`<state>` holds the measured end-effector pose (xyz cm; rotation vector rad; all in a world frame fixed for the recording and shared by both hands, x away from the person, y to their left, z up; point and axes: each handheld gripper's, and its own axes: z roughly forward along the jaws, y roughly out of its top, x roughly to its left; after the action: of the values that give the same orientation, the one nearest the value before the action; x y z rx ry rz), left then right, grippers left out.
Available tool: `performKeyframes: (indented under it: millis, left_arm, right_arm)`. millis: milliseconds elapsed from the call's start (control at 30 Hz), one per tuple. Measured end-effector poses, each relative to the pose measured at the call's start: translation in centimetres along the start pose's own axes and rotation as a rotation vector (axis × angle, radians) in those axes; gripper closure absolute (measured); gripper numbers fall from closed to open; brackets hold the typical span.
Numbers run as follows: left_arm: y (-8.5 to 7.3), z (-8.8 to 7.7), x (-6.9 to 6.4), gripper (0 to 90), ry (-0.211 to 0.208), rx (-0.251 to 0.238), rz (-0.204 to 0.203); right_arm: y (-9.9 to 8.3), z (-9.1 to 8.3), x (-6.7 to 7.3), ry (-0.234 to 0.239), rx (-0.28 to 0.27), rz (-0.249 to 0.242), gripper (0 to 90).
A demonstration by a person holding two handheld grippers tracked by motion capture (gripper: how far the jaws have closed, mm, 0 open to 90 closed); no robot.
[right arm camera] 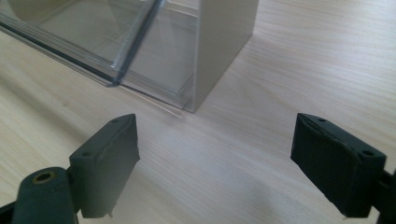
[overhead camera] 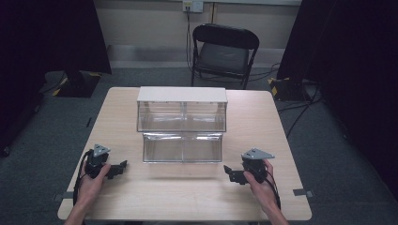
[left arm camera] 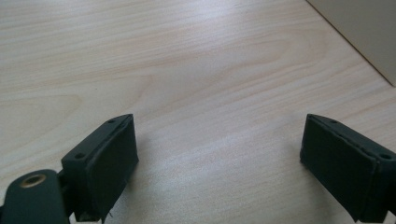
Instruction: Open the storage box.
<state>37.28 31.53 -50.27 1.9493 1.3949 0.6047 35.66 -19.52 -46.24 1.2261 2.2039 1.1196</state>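
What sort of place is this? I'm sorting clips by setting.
Likely a lab or recording studio: black curtains, a folding chair, floor cables, one wooden table with a clear bin.

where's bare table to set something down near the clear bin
Bare wood lies on the table in front of the clear two-tier bin, between the left hand-held gripper and right hand-held gripper. Strips left and right of the bin are free too. Tightest behind the bin, by the far edge.

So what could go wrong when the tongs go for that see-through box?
The clear box looks smooth and wide, so the open right tongs might slip off its corner. It also looks light, so a push from the left tongs alone could slide it across the table.
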Motion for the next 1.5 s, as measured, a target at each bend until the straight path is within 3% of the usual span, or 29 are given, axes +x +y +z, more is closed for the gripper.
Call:
performKeyframes:
  millis: [333,433,600,667,733,967,1133,1500]
  left_arm:
    - [0.0,0.0,0.0,10.5,0.001,0.001,-0.001]
    - [0.0,0.0,-0.1,10.6,0.004,0.000,-0.003]
    - [0.0,0.0,0.0,10.6,0.003,0.002,-0.004]
    - [0.0,0.0,-0.1,10.6,0.003,0.002,-0.004]
    - [0.0,0.0,0.0,10.6,0.003,0.000,-0.004]
    - [0.0,0.0,-0.1,10.6,0.004,0.000,-0.004]
    - [0.0,0.0,0.0,10.6,0.004,0.000,-0.004]
    - [0.0,0.0,0.0,10.4,0.003,0.000,-0.004]
  right_arm:
    - [0.9,0.9,1.5,0.040,-0.002,-0.020,14.6]
    - [1.3,1.0,1.9,0.065,0.005,0.004,14.8]
    - [2.1,1.3,2.8,0.071,-0.002,-0.024,14.4]
    - [2.0,1.9,3.3,0.075,0.023,-0.054,14.4]
    - [1.9,2.4,3.5,0.076,0.031,-0.055,14.6]
    - [2.2,3.1,3.2,0.057,0.001,-0.032,14.0]
    - [2.0,3.3,3.0,0.069,-0.001,-0.004,14.0]
    - [2.1,2.8,3.0,0.088,-0.026,-0.009,13.6]
